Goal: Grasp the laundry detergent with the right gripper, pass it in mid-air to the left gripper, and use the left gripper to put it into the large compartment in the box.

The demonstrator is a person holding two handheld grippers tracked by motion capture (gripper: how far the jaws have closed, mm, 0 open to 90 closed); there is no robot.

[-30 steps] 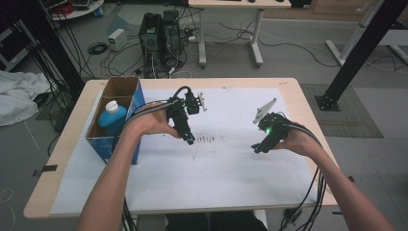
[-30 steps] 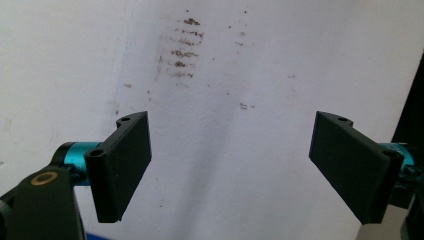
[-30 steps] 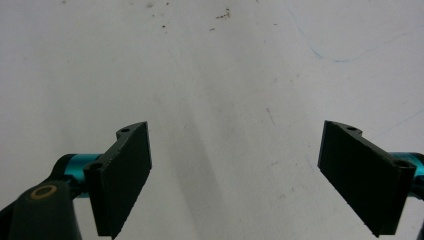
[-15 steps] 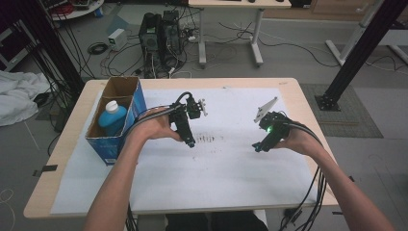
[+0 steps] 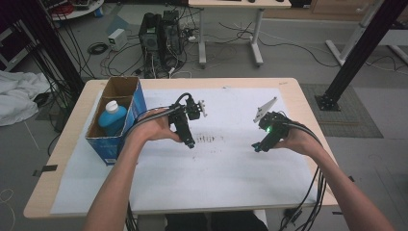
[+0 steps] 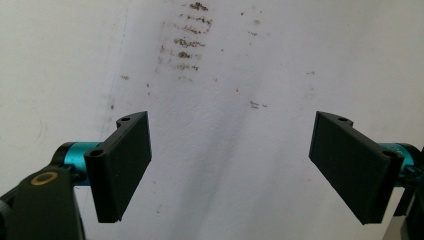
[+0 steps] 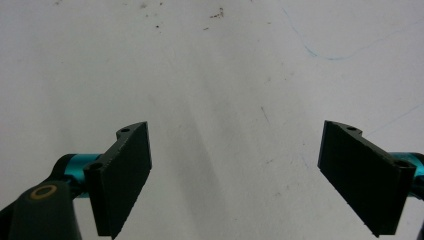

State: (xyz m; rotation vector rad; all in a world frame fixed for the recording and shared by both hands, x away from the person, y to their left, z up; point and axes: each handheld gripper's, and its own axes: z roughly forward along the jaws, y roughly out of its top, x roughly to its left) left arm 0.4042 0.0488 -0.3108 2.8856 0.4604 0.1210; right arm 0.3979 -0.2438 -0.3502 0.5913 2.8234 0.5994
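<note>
A white sheet covers the wooden table. My left gripper points down at the sheet near its middle, just left of a patch of dark smudges. In the left gripper view my left gripper stands open with its jaws wide apart and nothing between them, the smudges ahead. My right gripper hovers low over the sheet at the right, a green light on its body. In the right gripper view my right gripper is open over bare white sheet.
An open blue cardboard box stands at the table's left edge with a blue white-capped bottle inside. Cables trail from the right gripper off the front edge. Beyond the table lie computer towers, floor cables and black frame legs.
The left gripper has shifted slightly to the right over the sheet. The right gripper has stayed almost still. Both stay open.
</note>
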